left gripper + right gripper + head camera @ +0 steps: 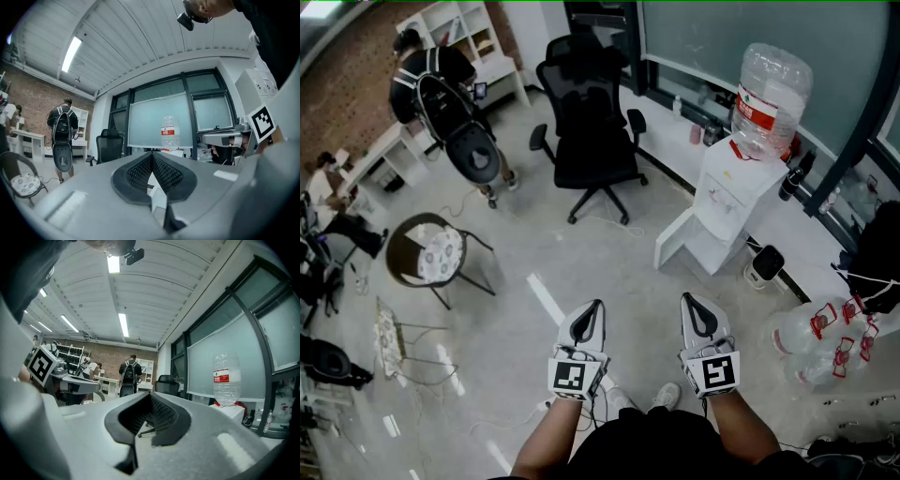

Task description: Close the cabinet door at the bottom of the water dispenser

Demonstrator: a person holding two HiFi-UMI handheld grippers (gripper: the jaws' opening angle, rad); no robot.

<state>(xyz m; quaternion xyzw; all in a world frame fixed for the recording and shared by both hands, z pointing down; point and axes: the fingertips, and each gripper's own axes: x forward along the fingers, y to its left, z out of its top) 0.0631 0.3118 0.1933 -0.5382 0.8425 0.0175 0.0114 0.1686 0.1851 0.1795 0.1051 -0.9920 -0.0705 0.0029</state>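
Left gripper (pixel 594 309) and right gripper (pixel 690 302), jaws together, empty; dispenser (pixel 736 202) door (pixel 675 244) ajar ahead-right, likely light, best pushed at its free edge.

The water dispenser (pixel 733 202) is seen in smooth white plastic, and its bottle (pixel 772 89) in clear, glossy plastic. The floor (pixel 534 244) looks like smooth grey concrete. The left gripper (pixel 151 154) is made of matt grey plastic, with black ribbed pads (pixel 137 172).
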